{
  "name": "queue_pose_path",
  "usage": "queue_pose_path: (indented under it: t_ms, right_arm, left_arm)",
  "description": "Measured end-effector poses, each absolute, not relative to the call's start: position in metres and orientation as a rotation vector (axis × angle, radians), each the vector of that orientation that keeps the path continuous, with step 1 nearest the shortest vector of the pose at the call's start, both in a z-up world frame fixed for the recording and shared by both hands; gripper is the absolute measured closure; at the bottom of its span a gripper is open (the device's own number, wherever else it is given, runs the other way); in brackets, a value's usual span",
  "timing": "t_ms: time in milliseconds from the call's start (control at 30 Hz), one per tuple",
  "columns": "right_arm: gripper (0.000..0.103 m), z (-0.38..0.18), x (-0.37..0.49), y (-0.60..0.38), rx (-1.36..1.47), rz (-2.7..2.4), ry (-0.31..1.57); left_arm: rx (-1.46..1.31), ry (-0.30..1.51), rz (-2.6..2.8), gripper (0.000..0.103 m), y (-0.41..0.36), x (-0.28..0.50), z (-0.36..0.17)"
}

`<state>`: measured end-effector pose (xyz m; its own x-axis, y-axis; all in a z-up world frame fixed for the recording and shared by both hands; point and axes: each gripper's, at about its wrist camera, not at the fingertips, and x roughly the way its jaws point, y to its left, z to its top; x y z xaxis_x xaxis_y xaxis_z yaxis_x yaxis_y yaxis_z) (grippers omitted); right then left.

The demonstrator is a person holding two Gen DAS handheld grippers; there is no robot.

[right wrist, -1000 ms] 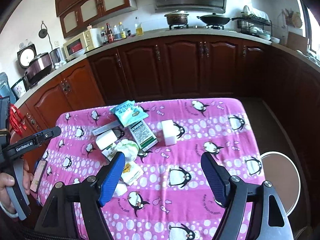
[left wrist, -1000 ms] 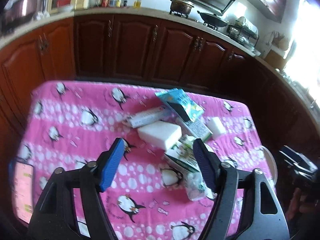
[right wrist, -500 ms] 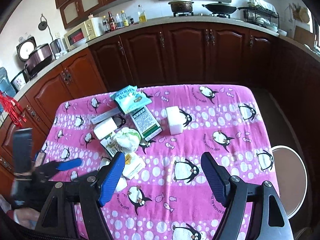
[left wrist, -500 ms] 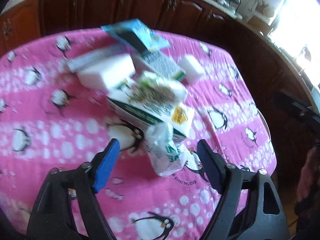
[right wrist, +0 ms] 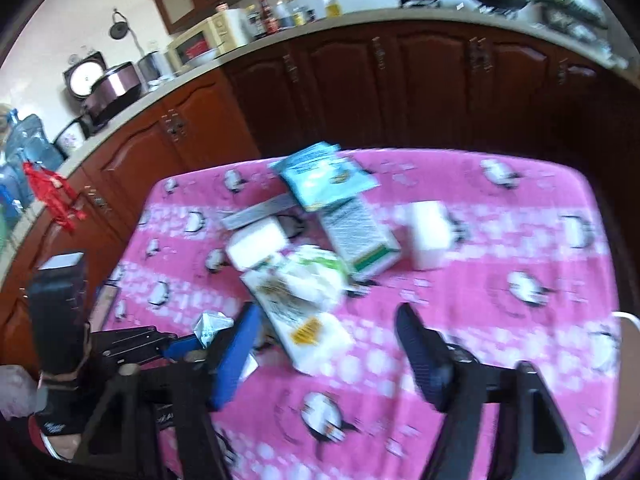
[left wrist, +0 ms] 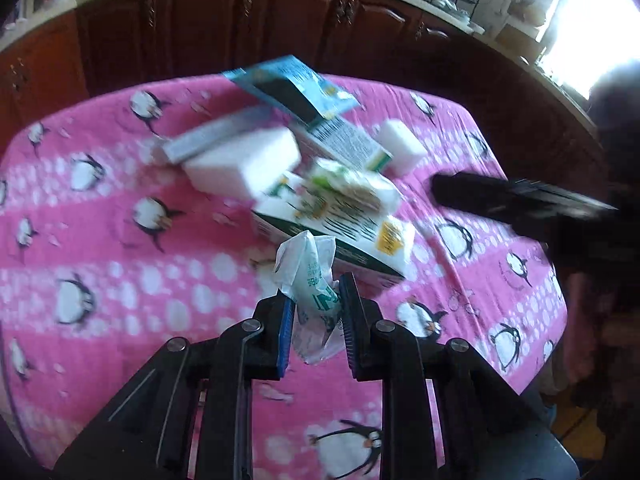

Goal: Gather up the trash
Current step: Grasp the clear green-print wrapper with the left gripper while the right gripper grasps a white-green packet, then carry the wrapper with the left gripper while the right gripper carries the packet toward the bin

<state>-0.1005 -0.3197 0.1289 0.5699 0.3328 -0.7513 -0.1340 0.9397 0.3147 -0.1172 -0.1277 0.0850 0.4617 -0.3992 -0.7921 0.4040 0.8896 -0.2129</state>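
A pile of trash lies on the pink penguin tablecloth [left wrist: 120,240]. It holds a white and green carton [left wrist: 340,236], a crumpled bag [left wrist: 352,188] on top of it, a white foam block [left wrist: 244,164] and a blue packet [left wrist: 296,88]. My left gripper [left wrist: 316,312] is closing, and its blue pads press a crumpled white plastic wrapper [left wrist: 312,280] at the carton's near end. In the right wrist view the same wrapper [right wrist: 212,324] shows at the left gripper's tip. My right gripper [right wrist: 328,316] is closing but still wide, low over the carton's near end [right wrist: 308,332], its pads clear of it.
A green and white box [right wrist: 360,236], a small white block [right wrist: 428,232] and a long grey box [right wrist: 260,212] also lie on the cloth. Dark wood cabinets [right wrist: 400,88] ring the table. A white stool [right wrist: 628,360] stands off its right edge.
My left gripper dropped onto the wrapper and its jaws closed on it. My right gripper sank toward the table and leftward over the carton, its jaws narrowing.
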Motion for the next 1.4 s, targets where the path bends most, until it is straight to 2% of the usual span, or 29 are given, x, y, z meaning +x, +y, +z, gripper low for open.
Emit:
queue_pose_path:
  t_ms: [133, 367, 400, 467, 567, 633, 933, 1400]
  right_arm:
    - [0.046, 0.109, -0.071, -0.294, 0.218, 0.339, 0.974]
    - [0.047, 0.089, -0.051, -0.262, 0.012, 0.380, 0.988]
    - [0.049, 0.085, -0.048, -0.261, -0.010, 0.377, 0.995]
    - [0.073, 0.079, -0.042, -0.263, -0.029, 0.364, 1.004]
    - [0.084, 0.080, -0.042, -0.274, -0.003, 0.347, 0.993]
    - [0.087, 0.088, -0.048, -0.281, 0.014, 0.340, 0.967]
    - [0.087, 0.136, -0.104, -0.321, 0.156, 0.307, 0.857]
    - [0.087, 0.187, -0.173, -0.380, 0.170, 0.174, 0.753]
  left_arm:
    - [-0.011, 0.964, -0.450, 0.084, -0.111, -0.112, 0.089]
    - [-0.034, 0.975, -0.408, 0.084, -0.086, -0.108, 0.086]
    - [-0.037, 0.977, -0.405, 0.084, -0.086, -0.107, 0.085]
    - [-0.041, 0.979, -0.406, 0.084, -0.087, -0.108, 0.085]
    - [-0.038, 0.974, -0.412, 0.084, -0.092, -0.109, 0.086]
    - [-0.037, 0.971, -0.419, 0.084, -0.097, -0.109, 0.088]
    - [-0.022, 0.912, -0.456, 0.084, -0.125, -0.113, 0.112]
    - [0.101, 0.781, -0.521, 0.084, -0.197, -0.138, 0.158]
